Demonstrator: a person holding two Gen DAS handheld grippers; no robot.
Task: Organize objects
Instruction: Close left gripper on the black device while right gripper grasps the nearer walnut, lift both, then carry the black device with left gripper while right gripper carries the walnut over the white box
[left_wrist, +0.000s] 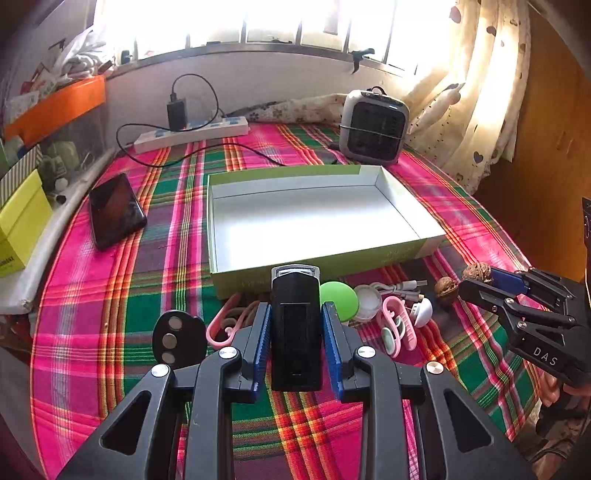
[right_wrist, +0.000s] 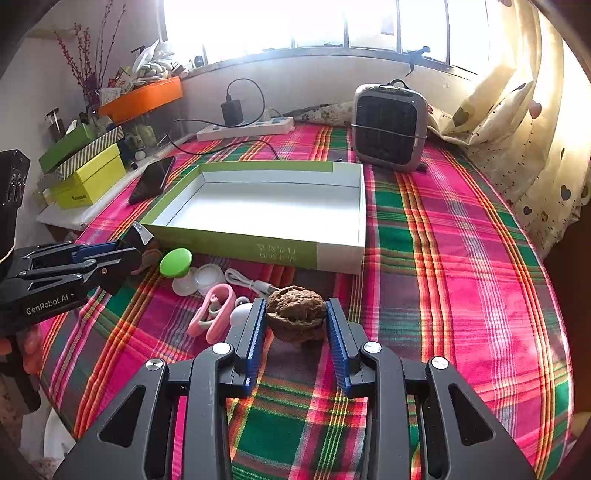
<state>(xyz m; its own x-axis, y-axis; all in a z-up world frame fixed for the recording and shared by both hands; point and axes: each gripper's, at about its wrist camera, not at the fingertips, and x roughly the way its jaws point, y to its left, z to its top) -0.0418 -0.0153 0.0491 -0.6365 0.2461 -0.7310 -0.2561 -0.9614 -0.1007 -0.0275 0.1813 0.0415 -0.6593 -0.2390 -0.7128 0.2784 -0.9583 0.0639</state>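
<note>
My left gripper (left_wrist: 295, 314) is shut on a black rectangular device (left_wrist: 295, 328) with a clear front end, held just in front of the green box. It also shows in the right wrist view (right_wrist: 125, 254). My right gripper (right_wrist: 295, 314) is shut on a brown walnut (right_wrist: 295, 314), held above the cloth; it shows in the left wrist view (left_wrist: 476, 280) too. An open green box with a white inside (left_wrist: 314, 214) (right_wrist: 258, 206) lies empty on the plaid cloth. A second walnut (left_wrist: 446, 290) rests on the cloth.
Loose items lie before the box: a green round lid (left_wrist: 338, 301), white cable (left_wrist: 402, 286), pink clips (left_wrist: 397, 325), black three-button remote (left_wrist: 177, 338). A phone (left_wrist: 114, 210), power strip (left_wrist: 192, 134) and small heater (left_wrist: 373, 127) lie farther back. Boxes stack at left (right_wrist: 88, 173).
</note>
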